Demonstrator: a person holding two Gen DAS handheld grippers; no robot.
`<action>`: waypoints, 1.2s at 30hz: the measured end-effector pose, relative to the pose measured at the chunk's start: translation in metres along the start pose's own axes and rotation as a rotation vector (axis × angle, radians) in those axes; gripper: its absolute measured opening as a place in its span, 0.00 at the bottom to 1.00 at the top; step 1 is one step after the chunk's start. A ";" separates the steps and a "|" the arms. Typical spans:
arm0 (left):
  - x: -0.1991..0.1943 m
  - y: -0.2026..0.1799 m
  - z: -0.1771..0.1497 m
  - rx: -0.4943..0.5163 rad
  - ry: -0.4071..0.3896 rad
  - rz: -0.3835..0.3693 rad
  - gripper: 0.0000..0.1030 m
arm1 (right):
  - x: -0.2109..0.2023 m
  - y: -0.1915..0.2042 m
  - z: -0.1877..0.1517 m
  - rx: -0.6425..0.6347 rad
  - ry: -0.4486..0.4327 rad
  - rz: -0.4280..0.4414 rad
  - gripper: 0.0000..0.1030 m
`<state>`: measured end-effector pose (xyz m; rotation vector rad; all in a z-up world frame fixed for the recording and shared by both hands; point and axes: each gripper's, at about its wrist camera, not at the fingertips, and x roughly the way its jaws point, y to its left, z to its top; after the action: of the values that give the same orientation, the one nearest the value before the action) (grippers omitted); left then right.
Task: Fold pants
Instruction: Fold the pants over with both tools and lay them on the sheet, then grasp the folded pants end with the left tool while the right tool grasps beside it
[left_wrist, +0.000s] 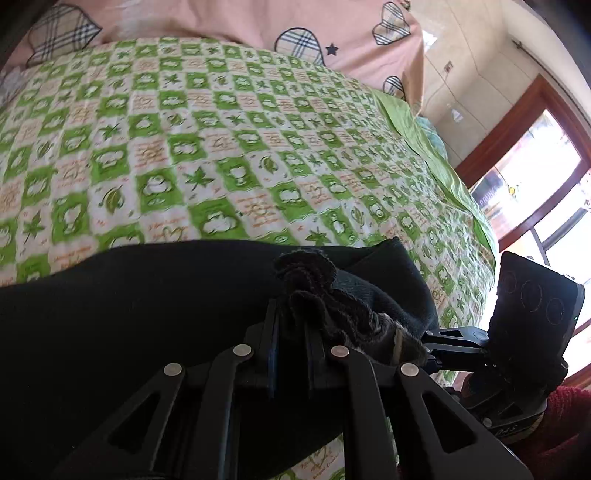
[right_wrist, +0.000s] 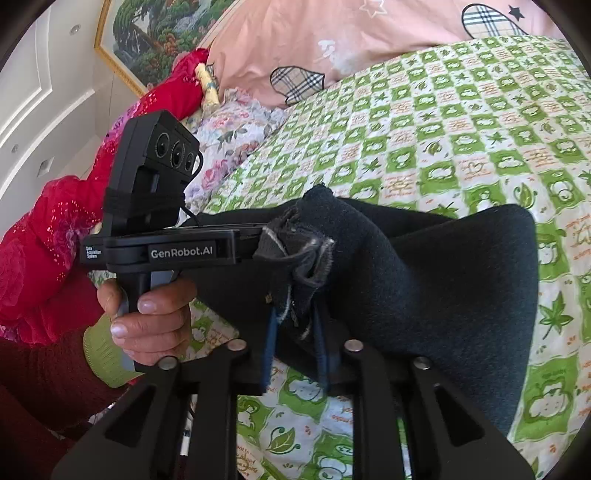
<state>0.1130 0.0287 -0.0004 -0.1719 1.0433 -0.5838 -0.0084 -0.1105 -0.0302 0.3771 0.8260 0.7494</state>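
Left wrist view shows the left gripper (left_wrist: 291, 325) with its jaws drawn narrow on a bunched, frayed edge of the dark pants (left_wrist: 129, 295), which spread leftward over the green-and-white checked bedsheet (left_wrist: 221, 155). Just to the right, the right gripper (left_wrist: 436, 338) reaches in sideways toward the same bunch of cloth; its fingertips are hidden behind the fabric. A pink quilt (left_wrist: 229, 22) with plaid hearts lies at the far end of the bed.

Right wrist view shows the right gripper (right_wrist: 295, 332) pinched on the pants (right_wrist: 424, 280) hem, blue finger pads (right_wrist: 269, 350) pressing the cloth. The left gripper (right_wrist: 258, 236), held by a bare hand (right_wrist: 147, 314), clamps the neighbouring fold. Both bunches sit close together, lifted above the sheet.
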 end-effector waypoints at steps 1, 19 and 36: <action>-0.001 0.003 -0.002 -0.013 0.000 0.005 0.10 | 0.001 0.002 -0.001 -0.004 0.009 0.010 0.34; -0.085 0.045 -0.067 -0.331 -0.167 0.226 0.45 | 0.003 0.042 0.027 -0.103 0.006 0.093 0.46; -0.166 0.098 -0.133 -0.659 -0.301 0.340 0.61 | 0.069 0.083 0.068 -0.208 0.108 0.135 0.55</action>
<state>-0.0251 0.2167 0.0192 -0.6267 0.9115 0.1113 0.0379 -0.0049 0.0247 0.2089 0.8207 0.9795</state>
